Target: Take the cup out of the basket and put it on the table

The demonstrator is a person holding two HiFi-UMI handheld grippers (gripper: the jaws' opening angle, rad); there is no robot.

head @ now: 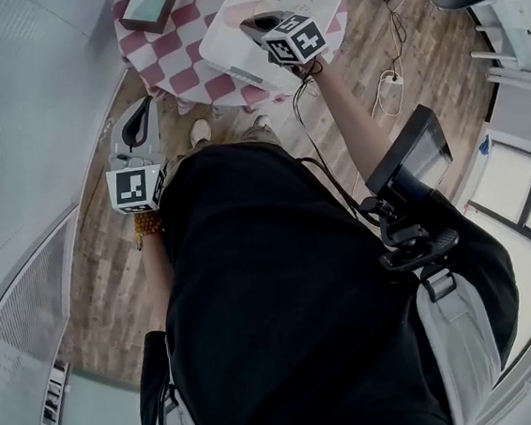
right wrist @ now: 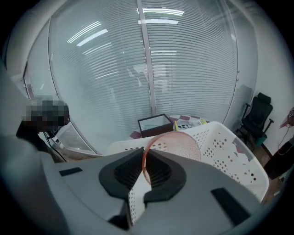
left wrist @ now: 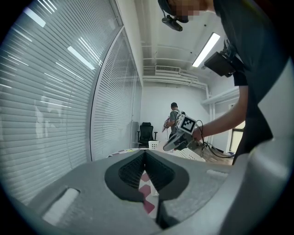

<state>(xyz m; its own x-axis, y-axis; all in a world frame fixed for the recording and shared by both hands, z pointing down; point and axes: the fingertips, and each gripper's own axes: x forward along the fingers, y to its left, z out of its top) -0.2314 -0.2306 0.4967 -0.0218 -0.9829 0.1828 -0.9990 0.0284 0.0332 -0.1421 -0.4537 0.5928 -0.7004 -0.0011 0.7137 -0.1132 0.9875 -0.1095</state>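
The right gripper (right wrist: 143,166) has its dark jaws pinched together on the thin rim of the translucent pink cup (right wrist: 177,146), which is held above the white perforated basket (right wrist: 229,153) standing on the checked table (head: 182,50). That arm is stretched forward, its bare forearm out over the basket and the gripper angled downward. The left gripper (left wrist: 145,158) sits low beside the person's hip, pointing nearly level toward the table, its jaws closed tip to tip with nothing between them.
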